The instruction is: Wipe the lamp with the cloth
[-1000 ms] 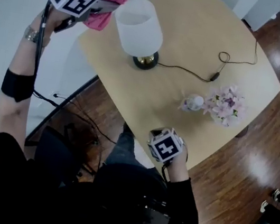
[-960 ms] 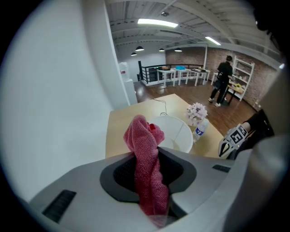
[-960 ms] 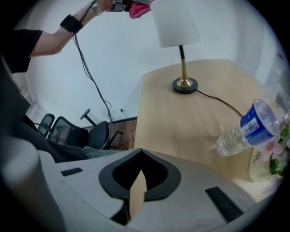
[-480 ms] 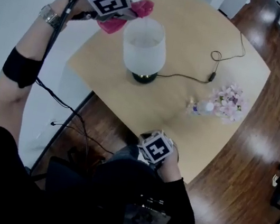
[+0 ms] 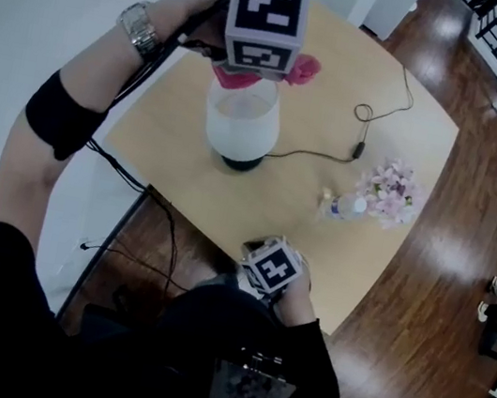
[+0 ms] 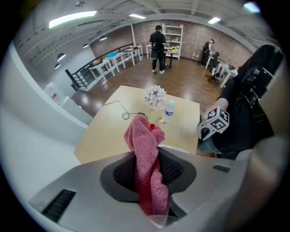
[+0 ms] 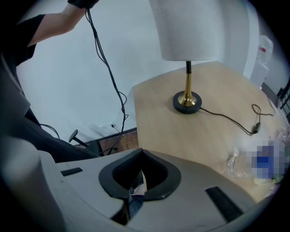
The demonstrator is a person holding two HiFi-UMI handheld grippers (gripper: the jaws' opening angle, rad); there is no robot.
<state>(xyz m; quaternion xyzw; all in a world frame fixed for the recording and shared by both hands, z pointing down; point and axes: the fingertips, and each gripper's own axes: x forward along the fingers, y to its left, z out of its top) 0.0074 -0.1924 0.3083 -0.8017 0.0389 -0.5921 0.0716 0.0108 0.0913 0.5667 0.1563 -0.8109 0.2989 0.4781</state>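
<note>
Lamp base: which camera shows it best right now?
The right gripper view: the lamp base sits in full view, side-on, below its gold stem. The head view shows only a dark sliver of it under the shade. The left gripper view shows none of it, mostly the pink cloth.

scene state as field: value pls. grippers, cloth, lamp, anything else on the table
lamp: upright on the table; white shade, brass stem, dark base
left gripper: shut on the pink cloth, above the lamp in the head view
cloth-to-lamp contact: cannot tell
right gripper: shut, empty, at the table's near edge
cord: runs from the lamp base across the table
other items: water bottle beside pink flowers
</note>
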